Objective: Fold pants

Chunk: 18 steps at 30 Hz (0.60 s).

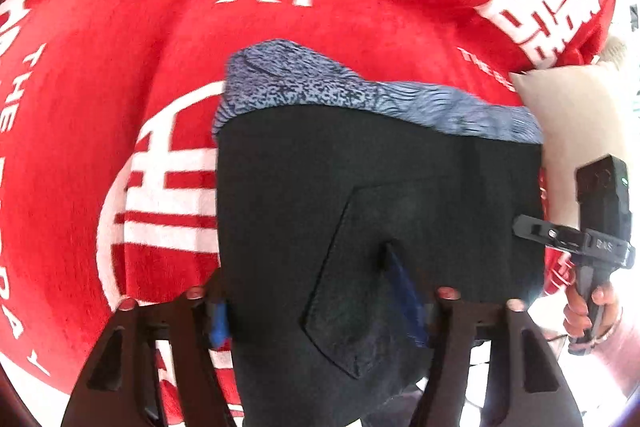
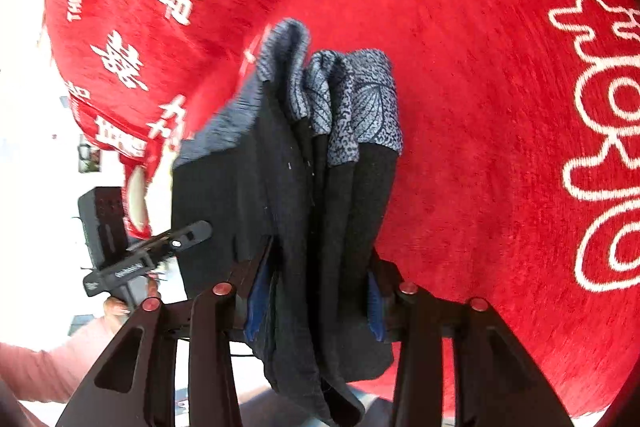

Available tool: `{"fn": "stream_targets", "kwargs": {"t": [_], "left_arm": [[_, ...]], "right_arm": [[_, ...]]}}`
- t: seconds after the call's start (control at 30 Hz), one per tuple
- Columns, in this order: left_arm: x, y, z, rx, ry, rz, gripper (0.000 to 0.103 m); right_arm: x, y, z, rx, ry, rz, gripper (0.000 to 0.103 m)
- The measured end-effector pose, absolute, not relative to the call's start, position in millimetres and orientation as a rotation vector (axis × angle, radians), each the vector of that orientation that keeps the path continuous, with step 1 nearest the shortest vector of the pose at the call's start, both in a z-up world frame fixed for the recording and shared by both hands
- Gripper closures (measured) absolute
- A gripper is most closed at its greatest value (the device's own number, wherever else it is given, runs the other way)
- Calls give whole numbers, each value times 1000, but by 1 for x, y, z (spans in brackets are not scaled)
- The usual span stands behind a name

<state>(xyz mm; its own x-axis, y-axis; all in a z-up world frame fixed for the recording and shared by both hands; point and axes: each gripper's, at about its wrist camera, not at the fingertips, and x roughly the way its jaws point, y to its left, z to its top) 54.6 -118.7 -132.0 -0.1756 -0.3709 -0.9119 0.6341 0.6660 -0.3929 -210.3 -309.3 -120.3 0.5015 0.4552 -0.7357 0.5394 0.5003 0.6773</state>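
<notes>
Left wrist view
Containers: can't spot any here, just a red blanket (image 1: pixel 120 75) with white print under everything.
Writing: "XI" is readable up top, "THE" runs down the left edge, and there are big white Chinese characters top right plus a circled one on the left.
Pants: your dark pants (image 1: pixel 360 195) hang right in front of the camera, back pocket facing you, with a blue-patterned cuff band across the far end.
Left gripper: your left gripper (image 1: pixel 320 311) has its jaws spread fairly wide with the pants fabric bunched between them, blue pads pressed into the cloth, so it's holding the pants.
Other side: your right gripper (image 1: pixel 532 229) sits at the pants' right edge, with a beige pillow (image 1: pixel 576 123) just behind it.

Right wrist view
Writing: "THE BIGDAY" is printed top left and again, cut off, at the top; white cursive loops sit on the right.
Pants: they hang in several vertical folds, patterned cuffs at the far end, over the blanket.
Right gripper: your right gripper (image 2: pixel 316 291) straddles the folded bundle, both blue pads against it, gripping it.
Other side: your left gripper (image 2: pixel 200 229) is at the pants' left edge; can't tell its opening from this view.
</notes>
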Motion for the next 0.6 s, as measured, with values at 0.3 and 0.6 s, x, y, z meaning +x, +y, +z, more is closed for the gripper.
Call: {"fn": "stream_targets", "kwargs": {"t": [0.3,0.6], "left_arm": [[51,-114,-100,377,1326,-776,23],[40,-130,-74,466,1223,-717,23]], "right_arm": [[-217,-302,-100,964,1164,-221,41],[-208,-300,-47,802,1095,-466,76]]}}
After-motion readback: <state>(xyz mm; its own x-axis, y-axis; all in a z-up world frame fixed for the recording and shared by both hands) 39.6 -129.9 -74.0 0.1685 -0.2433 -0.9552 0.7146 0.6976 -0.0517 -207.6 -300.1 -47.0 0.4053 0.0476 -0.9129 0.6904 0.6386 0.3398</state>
